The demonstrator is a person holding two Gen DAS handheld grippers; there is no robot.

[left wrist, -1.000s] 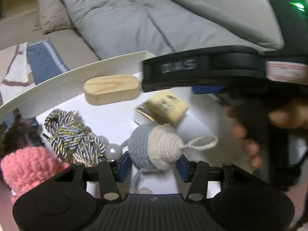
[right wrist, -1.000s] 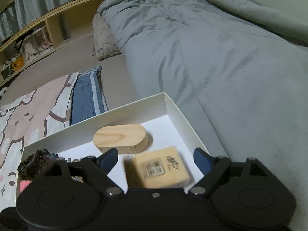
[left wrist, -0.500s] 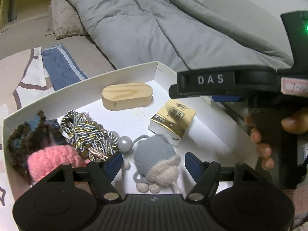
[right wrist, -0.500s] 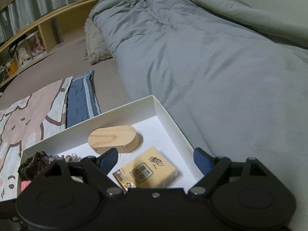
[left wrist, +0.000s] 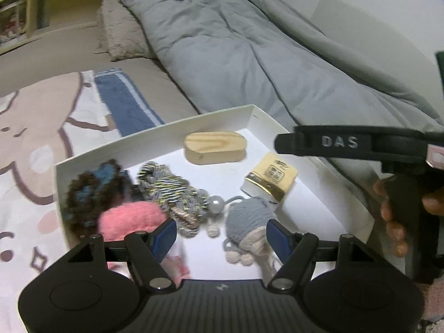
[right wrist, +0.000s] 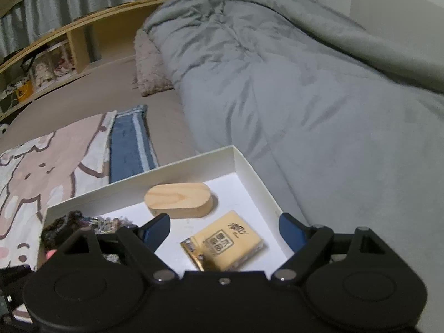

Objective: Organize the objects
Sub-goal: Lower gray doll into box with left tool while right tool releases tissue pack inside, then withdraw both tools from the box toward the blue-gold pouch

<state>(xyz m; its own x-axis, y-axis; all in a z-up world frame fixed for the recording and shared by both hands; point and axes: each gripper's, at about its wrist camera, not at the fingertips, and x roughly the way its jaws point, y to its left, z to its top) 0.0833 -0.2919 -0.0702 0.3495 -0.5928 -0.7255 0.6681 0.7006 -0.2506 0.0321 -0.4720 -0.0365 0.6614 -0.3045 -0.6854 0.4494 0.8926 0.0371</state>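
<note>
One white tray (left wrist: 155, 136), resting on a bed.
Inside the tray, by kind:
- one wooden oval block (left wrist: 215, 147)
- one yellow tissue packet (left wrist: 270, 176)
- one grey-and-cream knitted toy (left wrist: 248, 226)
- one pink knitted piece (left wrist: 130, 219)
- one brown-and-blue yarn piece (left wrist: 91, 191)
- one bundle of twisted silver-gold cord (left wrist: 172, 191)
- one pearl-like bead (left wrist: 216, 204); more beads possibly hidden, cannot tell.

Seven loose items counted in the tray.

Around the tray:
- one grey duvet (right wrist: 291, 83)
- one fuzzy cushion (right wrist: 148, 69)
- one blue striped cloth (right wrist: 129, 145)
- one cartoon-print blanket (right wrist: 41, 166)
- one wooden shelf unit (right wrist: 83, 38)

Two grippers: left gripper (left wrist: 222, 236), right gripper (right wrist: 223, 229).
One hand (left wrist: 396, 216) visible.
</note>
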